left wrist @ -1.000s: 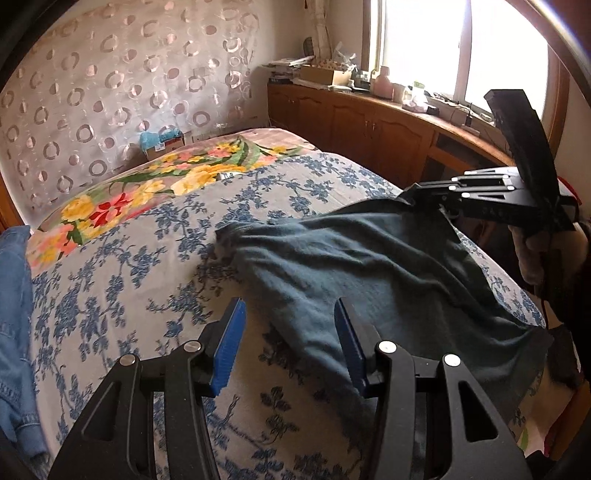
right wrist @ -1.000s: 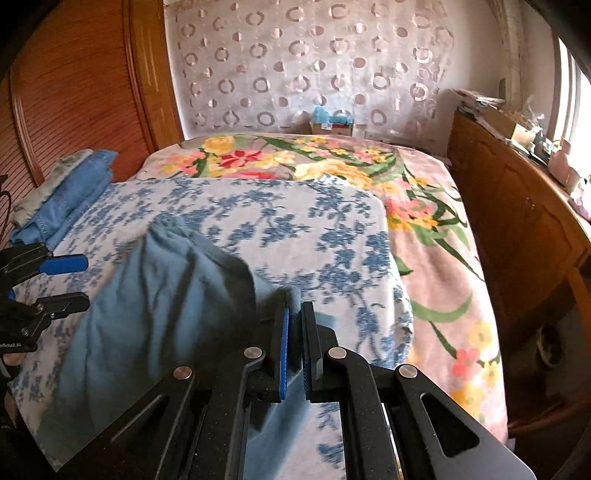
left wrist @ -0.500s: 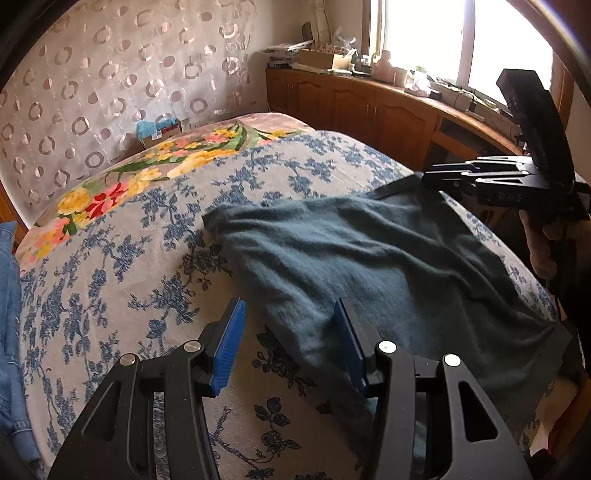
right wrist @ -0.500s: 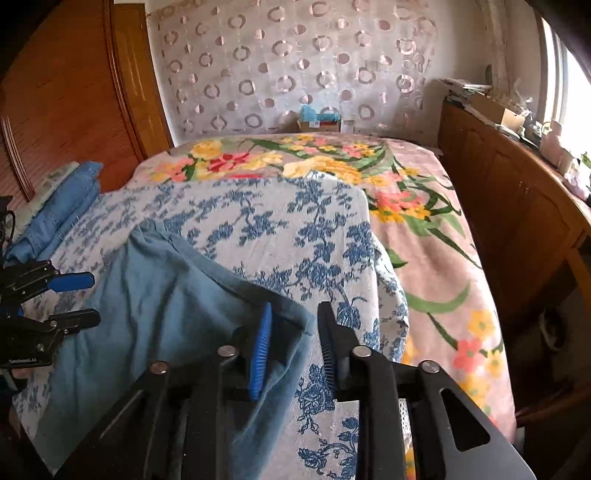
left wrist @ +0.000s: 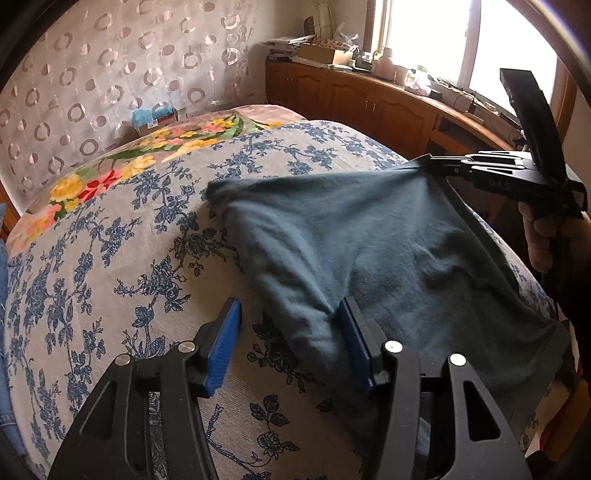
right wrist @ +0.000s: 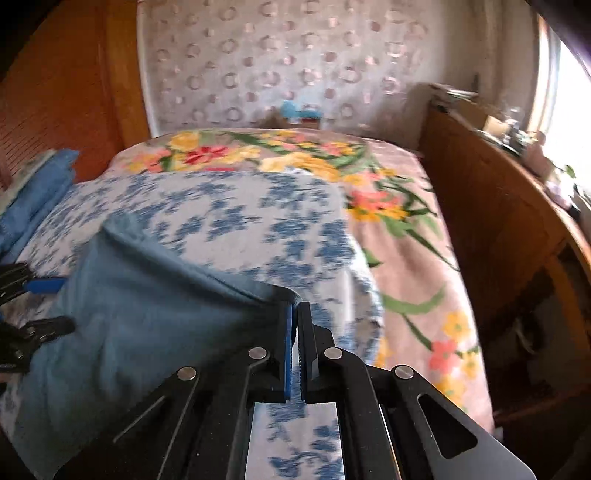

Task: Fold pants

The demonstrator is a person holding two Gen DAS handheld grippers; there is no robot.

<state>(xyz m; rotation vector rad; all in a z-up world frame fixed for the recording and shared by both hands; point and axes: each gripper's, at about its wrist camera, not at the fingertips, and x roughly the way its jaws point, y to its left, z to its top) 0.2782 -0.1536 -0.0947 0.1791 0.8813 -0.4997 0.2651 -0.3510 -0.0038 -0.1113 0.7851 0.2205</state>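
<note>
Currently the blue-grey pants [left wrist: 373,251] lie spread on the blue-flowered sheet [left wrist: 110,258], toward the near right part of the bed. The right gripper [right wrist: 295,314] has its jaws closed on the far right corner of the fabric, after a brief opening and re-closing, and holds that corner lifted clear of the sheet. The raised edge runs taut from the clamp to the far left corner, which rests on the sheet. The left gripper [left wrist: 290,336] stands with its fingers apart, having just widened. The near left edge of the pants lies between its blue pads [left wrist: 221,347]; whether the right-hand pad presses on the cloth cannot be told.

Open sheet extends to the left of the pants and beyond them, up to the floral blanket [right wrist: 388,206]. A stack of folded blue garments [right wrist: 37,199] occupies the left margin of the bed. A wooden cabinet run [left wrist: 369,103] borders the right side, with clutter on its top below the window [left wrist: 424,33]. A curtain with a ring pattern [left wrist: 92,81] closes the far end, with a small box [left wrist: 155,116] before it. The person's hand [left wrist: 543,236] grips the right tool's handle.
</note>
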